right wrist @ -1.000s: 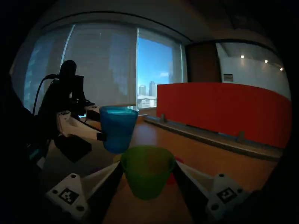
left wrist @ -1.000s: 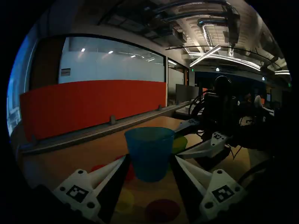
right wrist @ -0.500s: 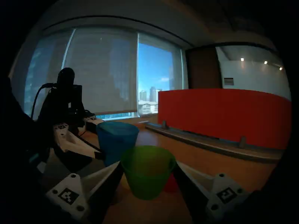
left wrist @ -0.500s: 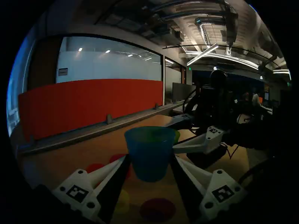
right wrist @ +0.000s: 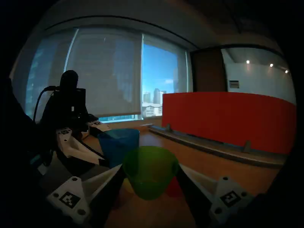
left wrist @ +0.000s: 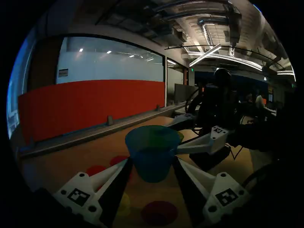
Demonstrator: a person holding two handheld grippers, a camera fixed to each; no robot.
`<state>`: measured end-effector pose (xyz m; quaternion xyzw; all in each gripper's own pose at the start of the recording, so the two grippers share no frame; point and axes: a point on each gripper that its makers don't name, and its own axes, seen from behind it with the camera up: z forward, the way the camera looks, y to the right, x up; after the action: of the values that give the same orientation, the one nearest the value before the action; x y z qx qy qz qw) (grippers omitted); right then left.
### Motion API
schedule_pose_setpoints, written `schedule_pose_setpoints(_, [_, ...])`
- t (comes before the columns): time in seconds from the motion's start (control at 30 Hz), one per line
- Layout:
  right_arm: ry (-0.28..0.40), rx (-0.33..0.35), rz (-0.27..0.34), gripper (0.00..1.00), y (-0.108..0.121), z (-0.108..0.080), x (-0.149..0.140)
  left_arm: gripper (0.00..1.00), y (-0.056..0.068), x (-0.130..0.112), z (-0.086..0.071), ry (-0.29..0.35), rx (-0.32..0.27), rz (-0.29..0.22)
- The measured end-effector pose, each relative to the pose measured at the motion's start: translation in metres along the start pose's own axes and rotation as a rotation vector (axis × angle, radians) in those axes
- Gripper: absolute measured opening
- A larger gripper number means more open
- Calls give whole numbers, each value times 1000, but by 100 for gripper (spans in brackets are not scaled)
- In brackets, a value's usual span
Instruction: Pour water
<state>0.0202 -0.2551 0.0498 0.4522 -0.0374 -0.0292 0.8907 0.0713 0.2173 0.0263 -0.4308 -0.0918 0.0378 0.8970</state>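
A blue cup (left wrist: 152,154) sits upright between the fingers of my left gripper (left wrist: 152,164), which is shut on it just above the table. My right gripper (right wrist: 150,171) is shut on a green cup (right wrist: 150,173). In the right gripper view the blue cup (right wrist: 116,146) stands close behind and left of the green one, partly hidden by it, with the left gripper's white fingers (right wrist: 78,146) on it. In the left gripper view a sliver of the green cup (left wrist: 179,136) peeks past the blue rim, held by the right gripper's fingers (left wrist: 203,142). I cannot tell whether either cup holds water.
The wooden table (left wrist: 76,159) carries coloured dots, among them a red one (left wrist: 159,212) and a yellow one (left wrist: 123,199). A red partition (left wrist: 95,100) with a metal rail runs along the far edge. Bright windows (right wrist: 106,76) lie behind the left gripper.
In the right gripper view the blue cup has dropped from above the green cup to level with it and drawn closer. Both grips are unchanged.
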Motion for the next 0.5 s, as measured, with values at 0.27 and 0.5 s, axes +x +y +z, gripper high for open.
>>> schedule_pose_setpoints(0.27, [2,-2,-1,92,1,0,1,76,-1,0,-1,8,4,0])
schedule_pose_setpoints(0.5, [2,-7,1,92,3,-1,-1,76,0,0,-1,13,3,4])
